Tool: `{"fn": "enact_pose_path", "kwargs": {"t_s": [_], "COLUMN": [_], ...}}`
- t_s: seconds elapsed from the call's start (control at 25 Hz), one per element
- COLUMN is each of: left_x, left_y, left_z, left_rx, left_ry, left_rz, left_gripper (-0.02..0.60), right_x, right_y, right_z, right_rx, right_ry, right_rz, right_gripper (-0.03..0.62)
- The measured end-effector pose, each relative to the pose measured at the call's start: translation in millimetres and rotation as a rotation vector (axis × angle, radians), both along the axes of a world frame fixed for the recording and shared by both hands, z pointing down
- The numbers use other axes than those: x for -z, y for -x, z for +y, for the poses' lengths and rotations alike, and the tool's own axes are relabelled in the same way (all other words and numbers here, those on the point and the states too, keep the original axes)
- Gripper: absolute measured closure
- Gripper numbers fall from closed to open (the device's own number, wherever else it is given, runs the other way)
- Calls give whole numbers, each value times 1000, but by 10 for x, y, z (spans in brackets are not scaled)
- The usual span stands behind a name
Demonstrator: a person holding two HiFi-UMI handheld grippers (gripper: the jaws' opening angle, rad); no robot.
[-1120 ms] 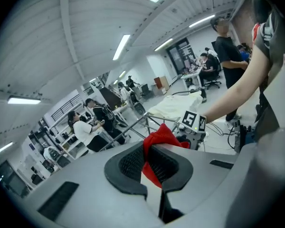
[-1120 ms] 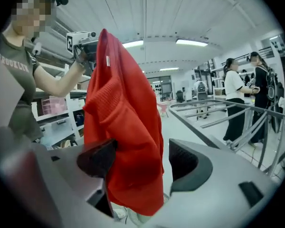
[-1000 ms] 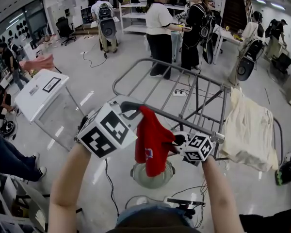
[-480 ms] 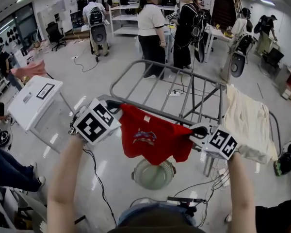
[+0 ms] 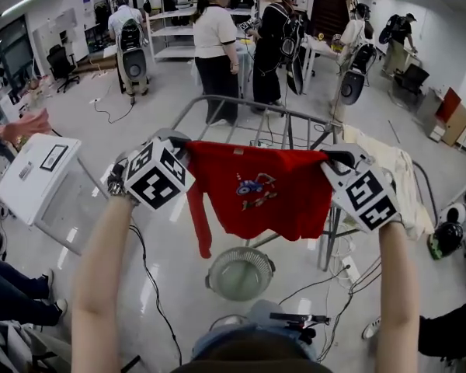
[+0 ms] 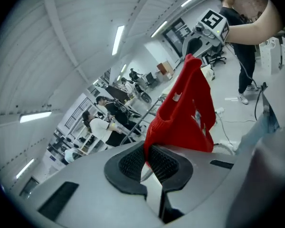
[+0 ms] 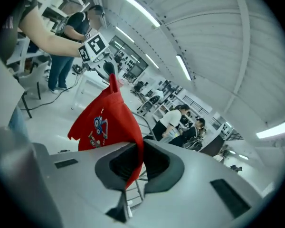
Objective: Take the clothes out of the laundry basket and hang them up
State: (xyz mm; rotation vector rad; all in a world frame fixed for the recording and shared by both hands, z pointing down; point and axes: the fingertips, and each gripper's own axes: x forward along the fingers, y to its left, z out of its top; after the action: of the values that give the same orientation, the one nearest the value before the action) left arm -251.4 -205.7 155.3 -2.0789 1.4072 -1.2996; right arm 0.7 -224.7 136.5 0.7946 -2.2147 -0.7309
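A small red shirt [image 5: 260,193] with a cartoon print hangs stretched flat between my two grippers, above the near rail of the grey drying rack [image 5: 291,127]. My left gripper [image 5: 179,141] is shut on the shirt's left shoulder, and the red cloth [image 6: 183,113] shows pinched between its dark pads [image 6: 164,163]. My right gripper [image 5: 335,158] is shut on the right shoulder; the red shirt [image 7: 107,120] runs out from between its pads [image 7: 152,163]. One sleeve dangles at the lower left. Below the shirt, the round laundry basket [image 5: 240,273] sits on the floor.
A cream cloth [image 5: 392,173] is draped over the rack's right side. A white table [image 5: 31,177] stands at left. Two people [image 5: 217,45] stand beyond the rack, others farther back. Cables [image 5: 151,286] lie on the floor around the basket.
The shirt was bunched near the left gripper; the right gripper closed on its other shoulder and moved right. Both grippers rose, spreading the shirt flat above the rail.
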Motion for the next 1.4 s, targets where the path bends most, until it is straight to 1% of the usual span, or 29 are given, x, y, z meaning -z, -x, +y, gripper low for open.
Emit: {"fn": "enact_pose_path", "kwargs": {"t_s": [0.08, 0.12, 0.2, 0.32, 0.4, 0.48, 0.6, 0.72, 0.8, 0.92, 1.04, 1.12, 1.24, 1.4], "left_x": [170, 269, 480, 789, 964, 1099, 1210, 1333, 1484, 1679, 1654, 1617, 1545, 1477], "left_y": [12, 14, 12, 17, 17, 13, 54, 94, 9, -147, 7, 16, -55, -15], "left_z": [-113, -173, -280, -385, -456, -558, -739, -929, -1111, -1450, -1691, -1872, -2175, -2542], "left_rx": [4, 10, 29, 68, 93, 106, 114, 131, 145, 157, 164, 161, 158, 154], "left_ry": [-54, -88, -184, -370, -459, -505, -547, -601, -620, -624, -629, -631, -626, -615], "left_rz": [-9, -27, -102, -256, -311, -337, -376, -432, -458, -471, -484, -496, -504, -505], "left_gripper": [571, 571, 571, 571, 571, 571, 571, 571, 571, 571, 571, 571, 571, 571], "right_x": [158, 228, 343, 439, 502, 568, 603, 631, 732, 885, 852, 841, 806, 753], "right_y": [-8, -16, -37, -42, -41, -40, 13, 69, -6, -150, 19, 30, -49, -18], "right_z": [-40, -68, -116, -155, -202, -280, -432, -614, -803, -1152, -1411, -1600, -1901, -2268], "right_rx": [-46, -69, -113, -162, -177, -182, -178, -163, -153, -154, -158, -159, -160, -163], "right_ry": [-54, -83, -160, -250, -283, -302, -321, -338, -345, -370, -407, -422, -418, -403], "right_rz": [11, 21, 57, 71, 60, 54, 59, 54, 46, 56, 85, 95, 95, 109], "right_gripper": [579, 579, 579, 579, 579, 579, 579, 579, 579, 579, 579, 579, 579, 579]}}
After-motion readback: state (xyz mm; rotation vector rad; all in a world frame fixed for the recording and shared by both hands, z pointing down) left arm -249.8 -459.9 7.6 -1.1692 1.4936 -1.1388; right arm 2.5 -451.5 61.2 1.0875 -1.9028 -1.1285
